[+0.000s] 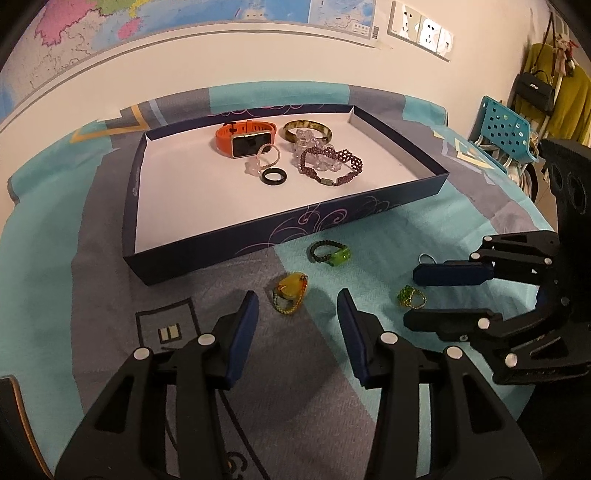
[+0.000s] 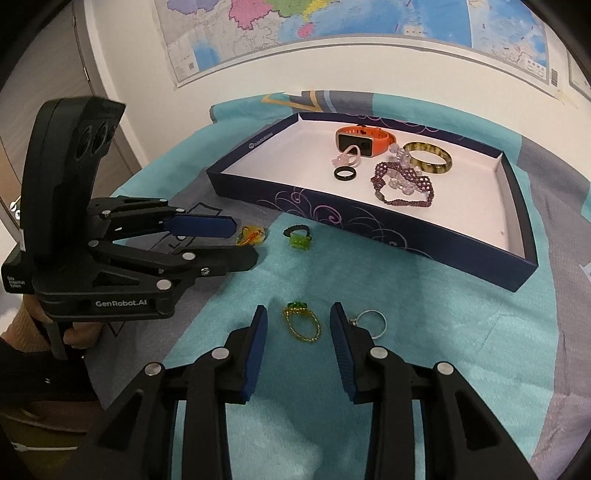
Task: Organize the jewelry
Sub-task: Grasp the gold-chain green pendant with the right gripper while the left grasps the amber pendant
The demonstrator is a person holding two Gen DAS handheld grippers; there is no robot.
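We are looking at a teal-and-grey patterned cloth (image 1: 332,369) covering the table, while a large coloured wall map (image 2: 332,22) is hanging on the white wall behind it. White wall sockets (image 1: 421,27) are sitting beside the map, and a perforated blue plastic chair (image 1: 502,127) is standing near hanging bags and yellow clothing (image 1: 565,96).

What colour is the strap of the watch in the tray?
The watch strap is orange, clearest in the left wrist view.
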